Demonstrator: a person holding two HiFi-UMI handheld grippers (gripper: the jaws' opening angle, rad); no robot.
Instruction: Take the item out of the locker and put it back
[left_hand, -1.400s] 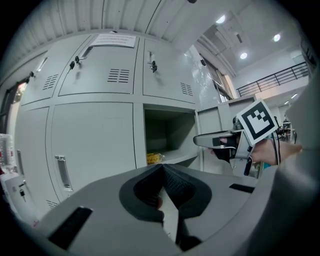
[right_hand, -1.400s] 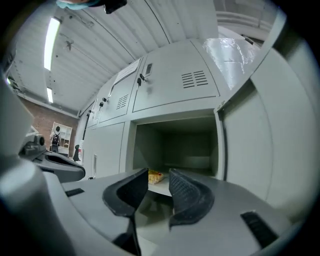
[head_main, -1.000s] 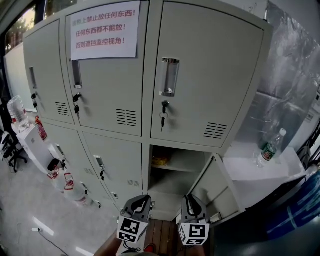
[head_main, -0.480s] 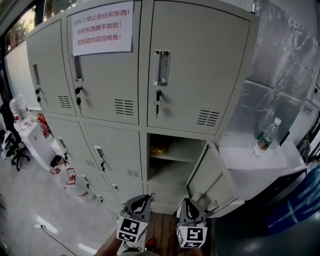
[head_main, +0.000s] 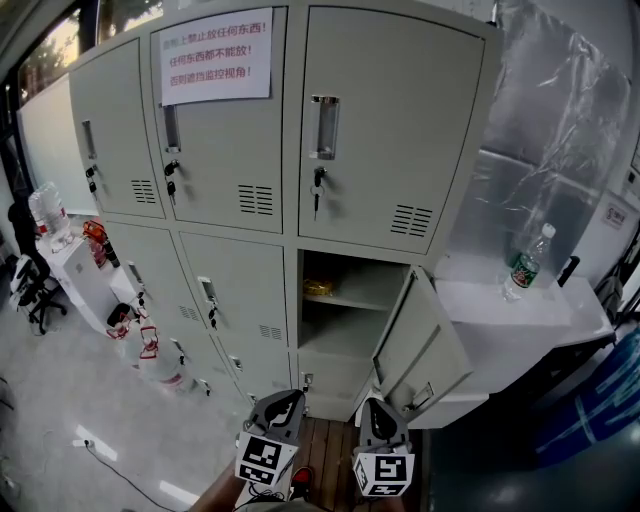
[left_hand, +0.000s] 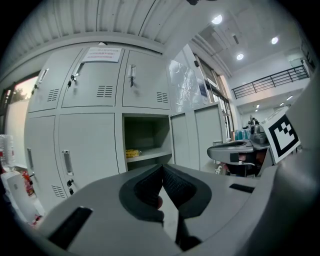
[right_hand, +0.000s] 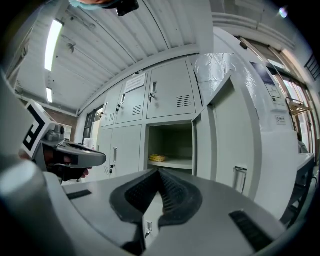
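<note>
Small yellow packet (head_main: 320, 288) lies on the upper shelf (head_main: 358, 297) of the open grey steel locker (head_main: 345, 335): awaiting fetching, or already returned. Your left gripper (head_main: 290, 398) is pinched closed, empty; your right gripper (head_main: 375, 405) has jaws that just closed on nothing. Any reach needs them parted, clear of the door (head_main: 425, 345).

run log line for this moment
grey metal locker door: open; flat yellow item: on shelf inside; left claw: shut, empty; right claw: just closed, empty

A white table (head_main: 545, 320) stands by a foil-covered wall (head_main: 560, 150), over a pale grey floor (head_main: 60, 400).
</note>
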